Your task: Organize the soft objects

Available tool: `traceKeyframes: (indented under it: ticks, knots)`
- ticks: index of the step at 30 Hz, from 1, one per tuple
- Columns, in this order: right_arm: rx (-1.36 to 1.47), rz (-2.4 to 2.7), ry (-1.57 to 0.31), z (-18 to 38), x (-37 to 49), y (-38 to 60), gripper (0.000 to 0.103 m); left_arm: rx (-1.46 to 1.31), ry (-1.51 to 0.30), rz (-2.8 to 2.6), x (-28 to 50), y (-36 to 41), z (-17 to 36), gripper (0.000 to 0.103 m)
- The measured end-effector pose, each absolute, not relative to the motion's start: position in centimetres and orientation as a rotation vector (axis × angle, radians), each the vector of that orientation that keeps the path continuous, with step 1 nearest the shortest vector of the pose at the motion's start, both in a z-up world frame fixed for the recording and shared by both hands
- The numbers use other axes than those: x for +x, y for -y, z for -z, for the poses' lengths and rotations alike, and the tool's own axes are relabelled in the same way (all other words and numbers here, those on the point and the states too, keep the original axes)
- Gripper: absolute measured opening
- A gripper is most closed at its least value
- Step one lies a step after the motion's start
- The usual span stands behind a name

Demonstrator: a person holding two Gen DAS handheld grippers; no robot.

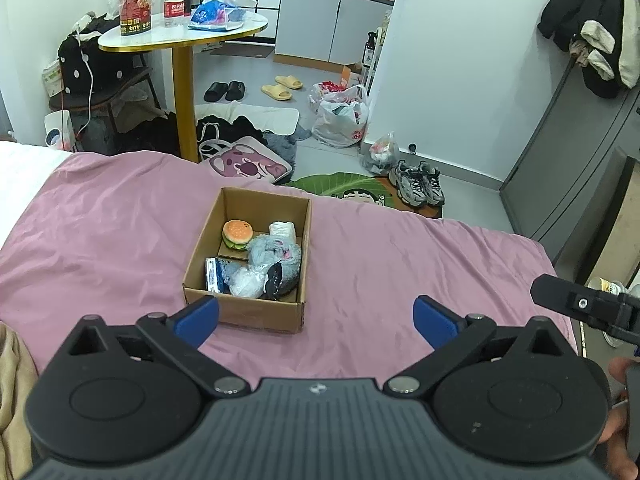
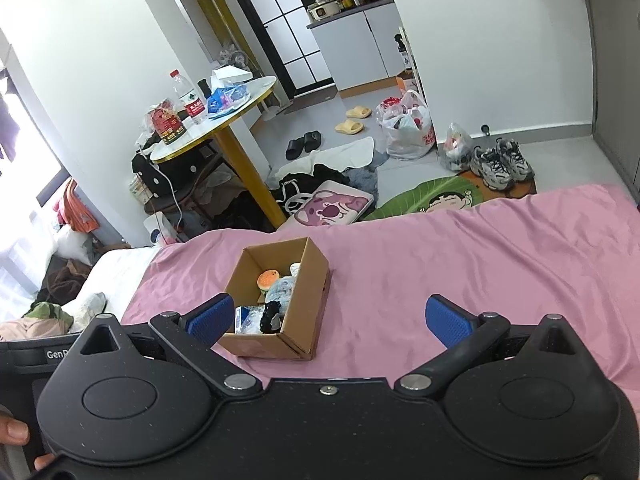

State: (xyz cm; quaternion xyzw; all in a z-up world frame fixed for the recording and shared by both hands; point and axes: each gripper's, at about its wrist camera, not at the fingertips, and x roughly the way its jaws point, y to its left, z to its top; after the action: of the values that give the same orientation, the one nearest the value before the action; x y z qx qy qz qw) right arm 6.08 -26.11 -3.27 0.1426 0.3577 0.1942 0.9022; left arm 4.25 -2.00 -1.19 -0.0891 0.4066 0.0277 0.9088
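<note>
Jaws spread wide and empty: your left gripper point(image 1: 316, 322) and right gripper point(image 2: 330, 320) hover level above the box point(image 1: 244, 312).

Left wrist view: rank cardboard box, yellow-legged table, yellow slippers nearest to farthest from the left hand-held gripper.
1. cardboard box, on the pink bedspread just ahead of the left hand-held gripper.
2. yellow-legged table, on the floor past the bed, left.
3. yellow slippers, farther back, centre floor.
</note>
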Motion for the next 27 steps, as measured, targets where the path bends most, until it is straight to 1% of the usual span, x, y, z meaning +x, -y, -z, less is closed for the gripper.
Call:
traceKeyframes:
  ticks: [8, 18, 27]
  knots:
    - [0.278, -0.395, -0.747, 2.5, 4.9, 26.9, 0.103, -0.181, -0.82, -0.057, 2.2, 2.1, 0.4, 0.103]
    - [0.176, -0.409, -0.723, 1.0, 3.1, 25.7, 0.103, -0.162, -0.799, -0.087, 0.6, 2.5, -1.1, 0.103]
    - [0.155, -0.423, -0.734, 1.0, 2.8, 25.1, 0.103, -0.138, -0.8, -0.092, -0.1, 2.6, -1.1, 0.103]
